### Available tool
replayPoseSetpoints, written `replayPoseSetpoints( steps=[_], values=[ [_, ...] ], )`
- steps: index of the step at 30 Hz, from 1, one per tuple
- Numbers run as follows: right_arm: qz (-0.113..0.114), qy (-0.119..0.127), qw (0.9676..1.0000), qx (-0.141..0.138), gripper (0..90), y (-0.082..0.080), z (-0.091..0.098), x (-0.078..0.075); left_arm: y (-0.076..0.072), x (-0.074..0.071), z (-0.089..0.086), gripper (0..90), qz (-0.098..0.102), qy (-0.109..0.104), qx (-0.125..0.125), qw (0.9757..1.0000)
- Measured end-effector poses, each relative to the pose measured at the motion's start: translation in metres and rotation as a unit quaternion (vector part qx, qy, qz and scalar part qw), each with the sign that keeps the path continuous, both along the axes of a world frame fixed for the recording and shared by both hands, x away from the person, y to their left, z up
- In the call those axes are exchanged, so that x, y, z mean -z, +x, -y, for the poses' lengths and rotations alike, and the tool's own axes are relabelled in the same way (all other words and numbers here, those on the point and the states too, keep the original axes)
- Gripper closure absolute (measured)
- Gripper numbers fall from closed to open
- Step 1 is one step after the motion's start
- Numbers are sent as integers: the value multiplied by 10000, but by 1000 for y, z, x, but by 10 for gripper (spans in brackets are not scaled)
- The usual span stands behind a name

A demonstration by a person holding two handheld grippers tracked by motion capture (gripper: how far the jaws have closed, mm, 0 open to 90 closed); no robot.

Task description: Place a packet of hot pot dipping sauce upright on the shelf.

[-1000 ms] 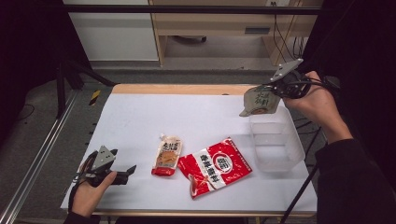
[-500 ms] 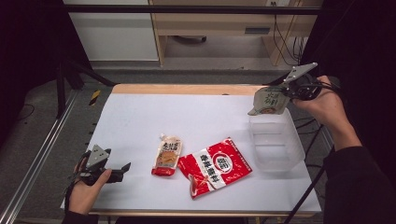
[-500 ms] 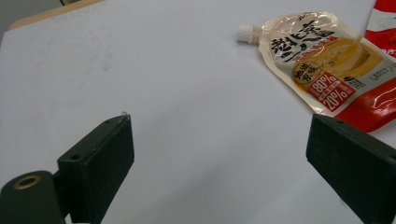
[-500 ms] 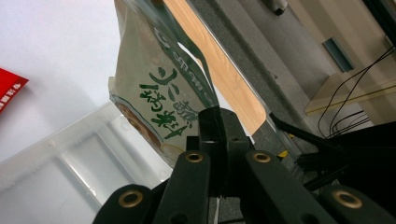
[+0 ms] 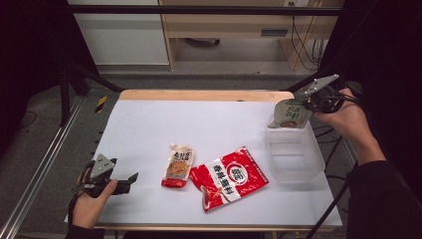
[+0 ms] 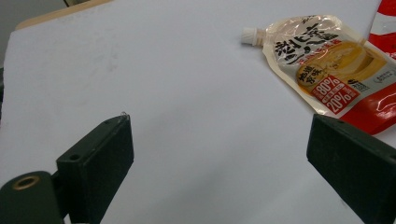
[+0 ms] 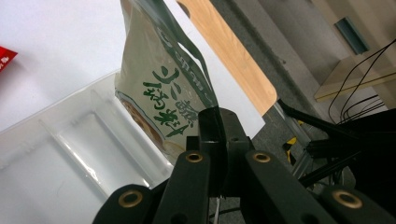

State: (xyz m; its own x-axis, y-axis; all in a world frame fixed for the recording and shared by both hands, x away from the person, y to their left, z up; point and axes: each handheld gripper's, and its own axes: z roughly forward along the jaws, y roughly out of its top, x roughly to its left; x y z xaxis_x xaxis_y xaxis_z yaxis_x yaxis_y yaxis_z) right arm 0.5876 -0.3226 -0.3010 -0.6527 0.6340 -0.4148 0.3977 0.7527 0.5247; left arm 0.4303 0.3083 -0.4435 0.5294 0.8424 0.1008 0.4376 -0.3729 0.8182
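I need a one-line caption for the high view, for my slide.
Right gripper holds a grey-green pouch over the clear plastic bin.

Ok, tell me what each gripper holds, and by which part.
Right gripper pinches the grey-green pouch by its edge; left gripper holds nothing.

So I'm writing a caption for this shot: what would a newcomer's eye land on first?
Probably the grey-green pouch pinched in the right gripper, hanging over the far end of the clear plastic bin at the table's right edge. Next, the bright red packet lying mid-table beside a small spouted pouch, while the left gripper rests open near the front left corner.
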Motion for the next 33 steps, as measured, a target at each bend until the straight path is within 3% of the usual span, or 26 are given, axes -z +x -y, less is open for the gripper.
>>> replayPoseSetpoints(
  steps=[22,33],
  values=[
    [-631,-113,9979,-16,900,10,-8,29,0,-2,2,71,30,-33,58,10000],
    [-450,122,9985,270,888,22,-4,39,0,-2,3,71,41,-30,82,10000]
  ],
)
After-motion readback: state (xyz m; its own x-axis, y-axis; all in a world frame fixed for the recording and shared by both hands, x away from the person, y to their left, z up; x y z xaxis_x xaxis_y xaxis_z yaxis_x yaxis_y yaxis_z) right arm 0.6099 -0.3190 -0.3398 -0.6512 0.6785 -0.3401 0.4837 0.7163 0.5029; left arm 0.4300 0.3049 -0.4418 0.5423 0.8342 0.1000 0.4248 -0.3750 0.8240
